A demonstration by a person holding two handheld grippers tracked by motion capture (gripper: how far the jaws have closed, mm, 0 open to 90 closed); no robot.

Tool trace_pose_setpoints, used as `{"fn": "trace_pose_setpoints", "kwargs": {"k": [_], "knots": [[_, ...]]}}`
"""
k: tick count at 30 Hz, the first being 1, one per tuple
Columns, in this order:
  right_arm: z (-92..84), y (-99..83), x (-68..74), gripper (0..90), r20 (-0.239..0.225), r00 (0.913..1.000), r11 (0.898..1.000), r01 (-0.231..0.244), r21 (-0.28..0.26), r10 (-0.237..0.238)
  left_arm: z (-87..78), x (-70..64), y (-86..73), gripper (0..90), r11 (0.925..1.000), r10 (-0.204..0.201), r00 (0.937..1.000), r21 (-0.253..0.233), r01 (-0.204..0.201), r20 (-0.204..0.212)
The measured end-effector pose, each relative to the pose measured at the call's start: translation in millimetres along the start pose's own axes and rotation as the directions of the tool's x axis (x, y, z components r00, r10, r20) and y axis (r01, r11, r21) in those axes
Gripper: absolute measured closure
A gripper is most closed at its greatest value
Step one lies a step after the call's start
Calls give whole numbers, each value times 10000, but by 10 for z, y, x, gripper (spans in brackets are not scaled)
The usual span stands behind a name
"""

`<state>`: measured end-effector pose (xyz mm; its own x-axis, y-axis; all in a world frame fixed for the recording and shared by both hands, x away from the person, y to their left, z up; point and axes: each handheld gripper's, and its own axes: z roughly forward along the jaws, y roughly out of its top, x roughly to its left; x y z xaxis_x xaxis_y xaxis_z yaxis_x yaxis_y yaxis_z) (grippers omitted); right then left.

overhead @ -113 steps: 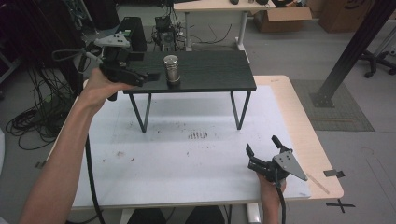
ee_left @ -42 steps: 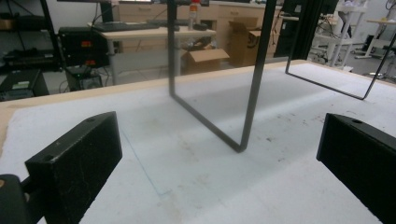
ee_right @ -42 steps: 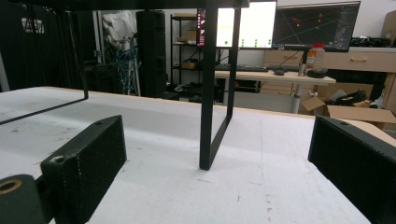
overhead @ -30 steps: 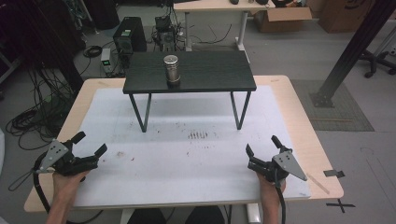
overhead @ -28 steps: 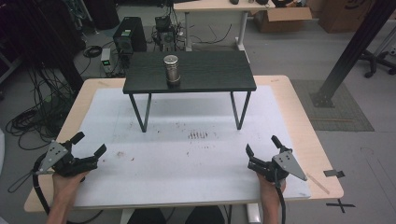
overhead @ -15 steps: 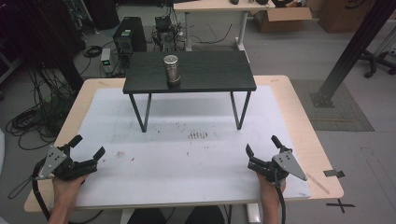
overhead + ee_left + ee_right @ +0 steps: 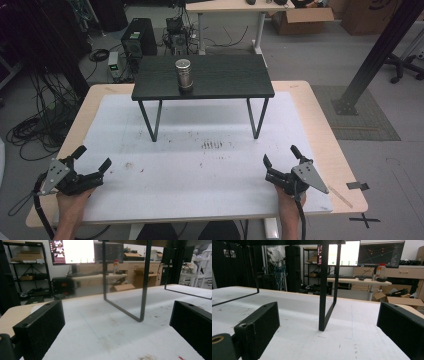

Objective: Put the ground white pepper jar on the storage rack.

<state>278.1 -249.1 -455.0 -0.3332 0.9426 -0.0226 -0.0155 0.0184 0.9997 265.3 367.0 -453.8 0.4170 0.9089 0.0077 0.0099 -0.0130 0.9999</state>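
Note:
A silver metal canister [image 7: 184,74] stands upright on a low black stand [image 7: 225,80] at the far middle of the white-topped table [image 7: 200,170]. My left gripper [image 7: 93,156] rests open near the front left corner, held by a hand, with nothing between its jaws. My right gripper [image 7: 280,154] rests open near the front right, also with nothing in it. The left gripper [image 7: 116,312] looks along the white top at a leg frame of the stand [image 7: 143,290]. The right gripper [image 7: 328,312] faces another leg frame [image 7: 324,302].
Cables [image 7: 35,130] and a computer tower [image 7: 136,37] lie on the floor beyond the left side. A desk [image 7: 235,7] and a cardboard box [image 7: 300,20] stand behind. A black post [image 7: 375,55] rises at the right. There is open room under the stand.
The left gripper has come away from beside the canister on the stand and down to the table's front left, drifting slightly nearer in the last second. The right gripper has stayed still.

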Motion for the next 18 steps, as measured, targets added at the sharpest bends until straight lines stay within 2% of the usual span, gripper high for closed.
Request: {"fn": "trace_pose_setpoints", "kwargs": {"k": [18], "knots": [[-1, 0, 2, 41, 6, 10000, 10000, 10, -3, -10, 0, 3, 0, 3, 10000, -44, 10000, -5, 44, -11]]}}
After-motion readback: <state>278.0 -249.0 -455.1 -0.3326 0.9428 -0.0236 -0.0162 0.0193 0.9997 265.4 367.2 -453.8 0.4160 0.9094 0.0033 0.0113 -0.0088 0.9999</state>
